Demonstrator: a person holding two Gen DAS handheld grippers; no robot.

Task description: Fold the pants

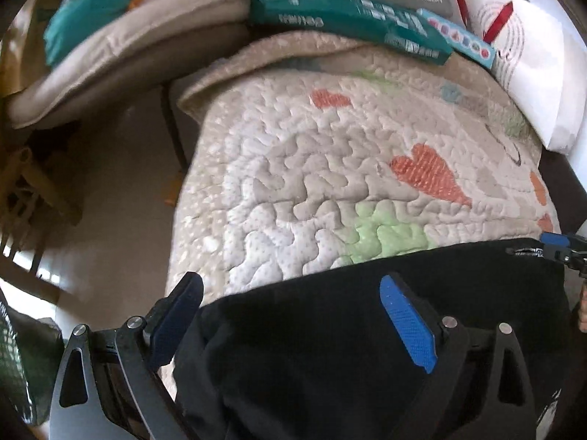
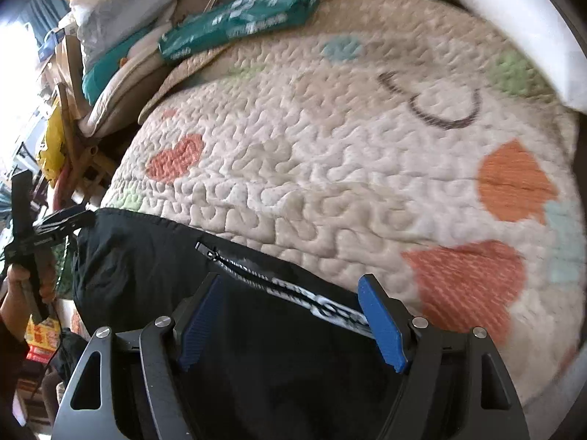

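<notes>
With both hand-held grippers spread, left point(image 1: 293, 321) and right point(image 2: 293, 317), over the pants point(image 2: 154, 256) at lower frame, the edge is best pinched evenly.

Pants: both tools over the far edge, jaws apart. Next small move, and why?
Probably lower both tools and close on that edge. The black pants lie flat on the quilt; the left tool and right tool sit open above the fabric, gripping nothing, so neither can lift a fold.
</notes>
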